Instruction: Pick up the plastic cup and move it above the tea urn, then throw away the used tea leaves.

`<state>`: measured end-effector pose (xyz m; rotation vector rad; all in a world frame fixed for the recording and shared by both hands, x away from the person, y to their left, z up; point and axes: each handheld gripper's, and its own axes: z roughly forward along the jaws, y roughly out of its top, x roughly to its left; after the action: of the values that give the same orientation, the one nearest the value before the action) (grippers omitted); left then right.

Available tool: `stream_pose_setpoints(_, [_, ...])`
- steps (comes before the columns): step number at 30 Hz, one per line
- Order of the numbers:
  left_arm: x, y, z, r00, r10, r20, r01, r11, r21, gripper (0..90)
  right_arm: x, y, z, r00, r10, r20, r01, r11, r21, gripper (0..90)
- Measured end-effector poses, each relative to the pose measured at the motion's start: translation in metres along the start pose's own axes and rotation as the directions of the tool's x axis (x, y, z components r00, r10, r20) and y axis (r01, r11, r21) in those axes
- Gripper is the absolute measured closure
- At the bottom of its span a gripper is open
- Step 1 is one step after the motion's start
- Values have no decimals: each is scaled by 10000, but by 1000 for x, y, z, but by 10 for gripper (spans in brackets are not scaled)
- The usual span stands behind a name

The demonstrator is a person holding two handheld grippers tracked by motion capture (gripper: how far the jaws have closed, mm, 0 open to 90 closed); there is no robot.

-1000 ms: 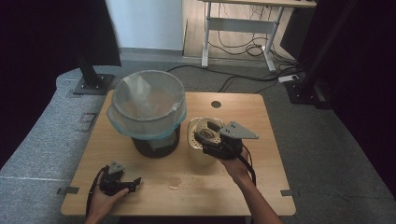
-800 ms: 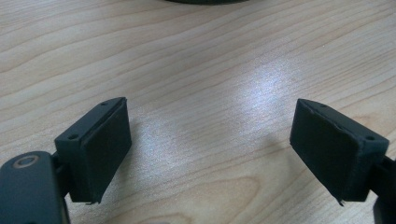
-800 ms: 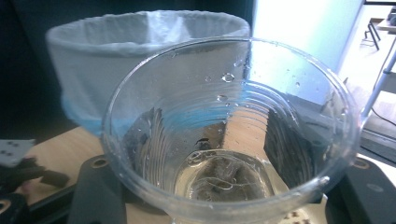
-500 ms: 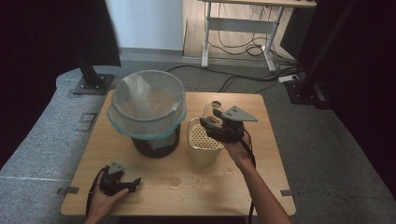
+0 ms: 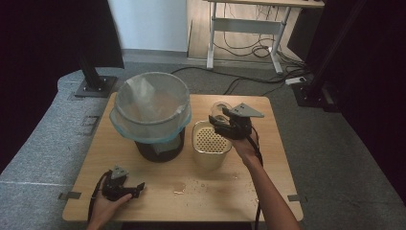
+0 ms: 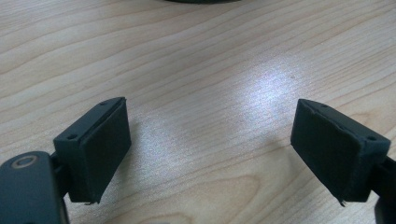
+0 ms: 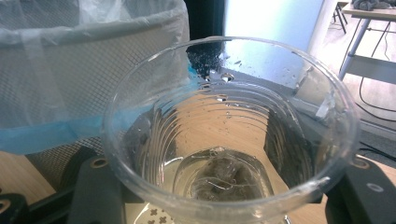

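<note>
Taking the bin as landmark: it stands at the back left of the tabletop, a mesh bin lined with a pale bag whose blue rim folds over the edge. In front of the bin and slightly left, near the front edge, the left tool rests on the wood in a hand, its jaws spread wide with bare wood between them; the left gripper view shows the same gap. Just right of the bin stands a cream container with a perforated top. A few water drops lie on the wood in front of the bin's right side. Right of the bin, above the container's far edge, the right tool pinches a clear cup at its sides; the cup is wet, and holds a little water.
</note>
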<state>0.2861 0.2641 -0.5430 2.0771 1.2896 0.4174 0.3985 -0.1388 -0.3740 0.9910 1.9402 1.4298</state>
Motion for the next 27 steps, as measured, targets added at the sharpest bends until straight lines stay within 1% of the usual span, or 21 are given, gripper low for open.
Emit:
stream_pose_setpoints(3, [0, 0, 0, 10000, 15, -2, -15, 10000, 2, 117, -1, 0, 1, 10000, -3, 31, 3, 10000, 25, 372])
stream_pose_setpoints(5, [0, 0, 0, 10000, 34, -5, -34, 10000, 8, 117, -2, -1, 2, 9999, -100, 129, 99, 9999, 68, 371])
stream_pose_setpoints(7, [0, 0, 0, 10000, 44, -2, -44, 10000, 17, 117, -2, 0, 2, 9994, -257, 243, 254, 9996, 133, 370])
stream_pose_setpoints(10, [0, 0, 0, 10000, 75, 2, -75, 10000, 26, 114, -2, 1, 3, 9968, -656, 467, 645, 9976, 244, 370])
stream_pose_setpoints(12, [0, 0, 0, 10000, 84, -1, -84, 10000, 24, 113, -3, 1, 3, 9958, -738, 534, 725, 9970, 258, 370])
stream_pose_setpoints(13, [-1, 0, 0, 10000, 58, -10, -58, 10000, -3, 114, -4, 1, 5, 9931, -955, 683, 928, 9948, 417, 369])
stream_pose_setpoints(14, [-1, 0, 0, 10000, 66, -10, -66, 10000, -1, 114, -4, 1, 5, 9931, -955, 683, 928, 9948, 417, 369])
stream_pose_setpoints(15, [0, 0, 0, 10000, 67, 1, -67, 10000, 6, 114, -4, 1, 6, 9869, -1360, 872, 1308, 9894, 631, 369])
stream_pose_setpoints(16, [0, 0, 0, 10000, 67, 1, -67, 10000, 6, 114, -4, 1, 6, 9869, -1360, 872, 1308, 9894, 631, 369])
stream_pose_setpoints(17, [0, 0, 0, 10000, 84, -7, -84, 10000, 4, 114, -4, 2, 7, 9838, -1538, 919, 1478, 9866, 685, 370])
stream_pose_setpoints(18, [0, 0, 0, 10000, 90, -19, -90, 10000, -4, 113, -3, 3, 8, 9719, -2096, 1070, 2007, 9757, 880, 369])
stream_pose_setpoints(19, [0, 0, 0, 9999, 103, -21, -103, 9999, 4, 113, -2, 4, 9, 9669, -2288, 1132, 2184, 9710, 977, 370])
stream_pose_setpoints(21, [0, 0, 0, 9999, 106, -5, -106, 9999, 21, 113, 0, 7, 11, 9509, -2802, 1313, 2643, 9561, 1264, 369])
stream_pose_setpoints(22, [0, 0, 0, 9999, 102, -2, -102, 9999, 17, 113, 1, 8, 12, 9403, -3104, 1399, 2909, 9459, 1435, 370])
stream_pose_setpoints(24, [0, 0, 0, 9999, 105, -1, -105, 9999, 14, 114, 2, 11, 14, 9155, -3714, 1549, 3454, 9228, 1708, 370])
stream_pose_setpoints(25, [0, 0, 0, 9999, 100, -1, -100, 9999, 12, 113, 4, 12, 15, 8995, -4061, 1615, 3764, 9076, 1860, 370])
stream_pose_setpoints(26, [0, 0, 0, 9999, 103, -1, -103, 9999, 9, 113, 5, 13, 16, 8797, -4444, 1692, 4101, 8891, 2031, 371])
stream_pose_setpoints(27, [0, 0, 0, 9999, 105, 2, -105, 9999, 17, 113, 7, 13, 17, 8566, -4850, 1759, 4457, 8674, 2214, 371])
